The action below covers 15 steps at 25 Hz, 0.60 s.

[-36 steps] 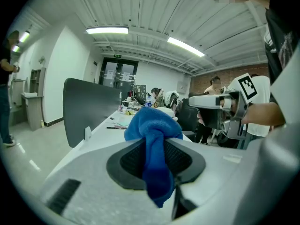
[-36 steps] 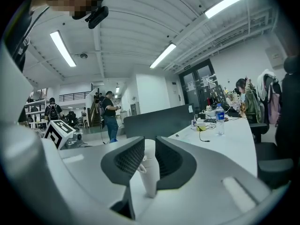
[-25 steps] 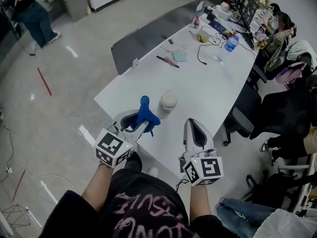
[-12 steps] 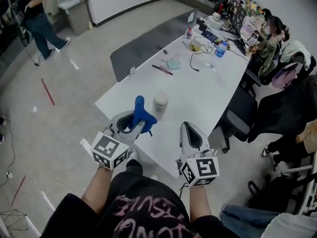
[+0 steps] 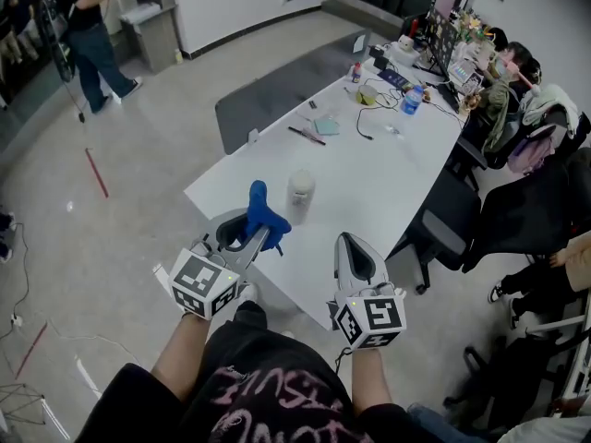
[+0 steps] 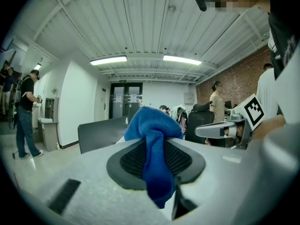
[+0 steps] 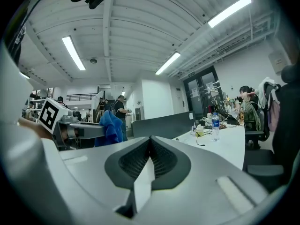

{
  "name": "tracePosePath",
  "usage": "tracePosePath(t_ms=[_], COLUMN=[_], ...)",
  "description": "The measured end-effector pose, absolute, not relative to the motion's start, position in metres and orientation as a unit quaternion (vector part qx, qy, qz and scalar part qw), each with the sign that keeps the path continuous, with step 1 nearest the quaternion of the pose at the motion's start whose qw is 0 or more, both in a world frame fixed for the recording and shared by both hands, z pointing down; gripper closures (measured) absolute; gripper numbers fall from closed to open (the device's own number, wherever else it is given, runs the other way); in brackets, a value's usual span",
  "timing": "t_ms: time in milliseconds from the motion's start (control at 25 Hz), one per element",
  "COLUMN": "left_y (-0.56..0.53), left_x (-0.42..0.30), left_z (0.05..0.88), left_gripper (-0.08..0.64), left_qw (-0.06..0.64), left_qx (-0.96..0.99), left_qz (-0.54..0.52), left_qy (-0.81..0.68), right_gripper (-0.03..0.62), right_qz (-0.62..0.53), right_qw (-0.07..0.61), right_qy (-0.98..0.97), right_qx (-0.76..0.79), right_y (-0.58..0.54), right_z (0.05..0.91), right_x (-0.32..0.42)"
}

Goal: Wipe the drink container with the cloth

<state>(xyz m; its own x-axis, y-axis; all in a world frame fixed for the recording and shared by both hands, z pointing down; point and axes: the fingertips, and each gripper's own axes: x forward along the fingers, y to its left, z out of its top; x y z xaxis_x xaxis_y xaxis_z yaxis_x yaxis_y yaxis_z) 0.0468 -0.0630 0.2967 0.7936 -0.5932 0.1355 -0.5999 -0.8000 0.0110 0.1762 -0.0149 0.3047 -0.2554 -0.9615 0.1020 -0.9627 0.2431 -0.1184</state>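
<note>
A pale drink container with a light lid stands upright on the near end of the long white table. My left gripper hovers just left of and nearer than the container, shut on a blue cloth that sticks up past the jaws; in the left gripper view the blue cloth hangs down between the dark pads. My right gripper is shut with nothing in it, held over the table's near edge to the right of the container. From the right gripper view the cloth shows at the left.
The table's far half carries a water bottle, cables, a teal pad and pens. Dark office chairs line the right side, where people sit. A grey chair stands left of the table. A person stands at the far left.
The head view has shifted slightly, so the table and container sit a little differently in frame. Both grippers keep their places and states; the cloth stays in the left gripper.
</note>
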Motion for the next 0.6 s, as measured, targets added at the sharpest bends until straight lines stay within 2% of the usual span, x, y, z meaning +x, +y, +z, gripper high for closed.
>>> tracePosePath(t_ms=[600], left_y=[-0.039], left_x=[0.036], left_z=[0.297], left_gripper=[0.462], left_qw=[0.024], left_qx=[0.946], left_qz=[0.06], left_qy=[-0.317], right_gripper=[0.595], right_qz=[0.079], right_qw=[0.007], right_qy=[-0.789], right_qx=[0.609], right_y=[0.006], right_z=[0.31], right_x=[0.166])
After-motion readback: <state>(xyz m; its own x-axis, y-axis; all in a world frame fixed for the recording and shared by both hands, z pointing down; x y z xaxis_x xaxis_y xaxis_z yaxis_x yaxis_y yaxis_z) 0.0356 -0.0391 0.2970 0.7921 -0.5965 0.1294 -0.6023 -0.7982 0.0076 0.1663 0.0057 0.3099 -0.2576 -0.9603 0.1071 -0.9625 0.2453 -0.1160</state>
